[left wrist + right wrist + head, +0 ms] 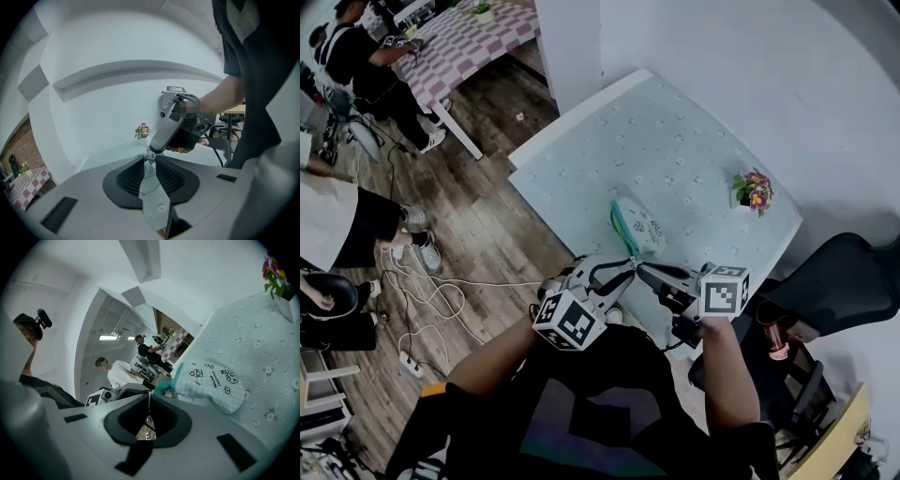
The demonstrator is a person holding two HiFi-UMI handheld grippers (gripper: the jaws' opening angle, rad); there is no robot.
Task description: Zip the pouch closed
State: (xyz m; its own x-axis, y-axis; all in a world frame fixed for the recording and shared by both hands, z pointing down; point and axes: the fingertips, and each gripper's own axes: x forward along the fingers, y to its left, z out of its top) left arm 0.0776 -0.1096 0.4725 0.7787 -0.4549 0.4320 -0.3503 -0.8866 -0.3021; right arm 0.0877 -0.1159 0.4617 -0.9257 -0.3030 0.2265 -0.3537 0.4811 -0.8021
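While the soft, checked fabric pouch (pixel 639 225) lies on the floral tablecloth (pixel 675 131) just beyond both tips, the left gripper (pixel 149 158) holds its jaws apart; the right gripper (pixel 149 395) has its jaws together, perhaps nipping something thin.

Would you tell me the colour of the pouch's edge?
Teal; the pouch shows best in the right gripper view.

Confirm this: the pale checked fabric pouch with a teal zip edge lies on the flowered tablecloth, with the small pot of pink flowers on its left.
Wrong side. The head view shows the small pot of pink flowers to the right of the pale checked fabric pouch, which does lie on the flowered tablecloth.
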